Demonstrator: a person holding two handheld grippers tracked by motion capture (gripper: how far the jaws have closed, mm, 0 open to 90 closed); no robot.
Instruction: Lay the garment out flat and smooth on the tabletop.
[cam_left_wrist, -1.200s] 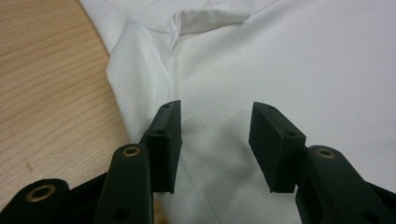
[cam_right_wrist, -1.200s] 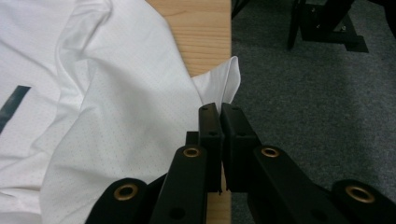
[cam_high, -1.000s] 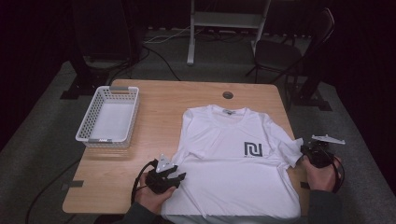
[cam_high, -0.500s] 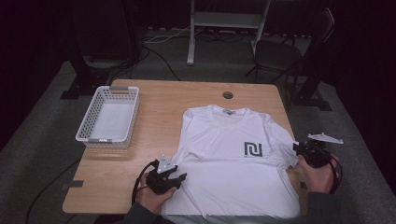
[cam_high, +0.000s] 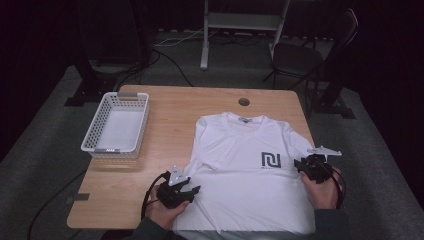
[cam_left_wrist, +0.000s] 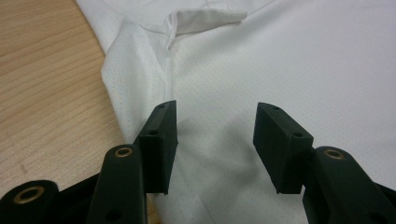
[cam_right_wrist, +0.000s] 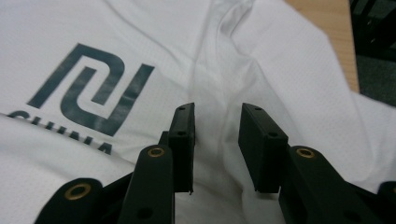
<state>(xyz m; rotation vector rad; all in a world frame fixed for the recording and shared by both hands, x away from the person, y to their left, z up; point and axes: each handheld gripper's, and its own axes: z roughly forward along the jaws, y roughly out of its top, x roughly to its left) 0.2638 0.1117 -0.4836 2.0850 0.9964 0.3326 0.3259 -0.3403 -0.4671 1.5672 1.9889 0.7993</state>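
A white T-shirt (cam_high: 240, 165) with a dark logo (cam_high: 270, 160) lies face up and flat on the wooden table (cam_high: 170, 115). My left gripper (cam_high: 192, 189) rests at the shirt's lower left edge. Its jaws have just been opening and stand open over the cloth near the sleeve seam (cam_left_wrist: 169, 51), with the shirt (cam_left_wrist: 280, 56) under them and nothing pinched. My right gripper (cam_high: 300, 164) is over the shirt's right side, beside the logo (cam_right_wrist: 88, 88). Its jaws have just been opening too and stand open, with a soft crease of cloth (cam_right_wrist: 217, 70) running between them, unpinched.
A white slatted basket (cam_high: 116, 125) stands on the table's left part. A round cable hole (cam_high: 244, 101) sits near the far edge. A chair (cam_high: 310, 55) and a metal stand (cam_high: 245, 25) are behind the table, on dark carpet.
My right gripper has moved left, from beyond the sleeve's outer edge onto the shirt, and the sleeve now lies on the table. The left gripper has stayed where it was.
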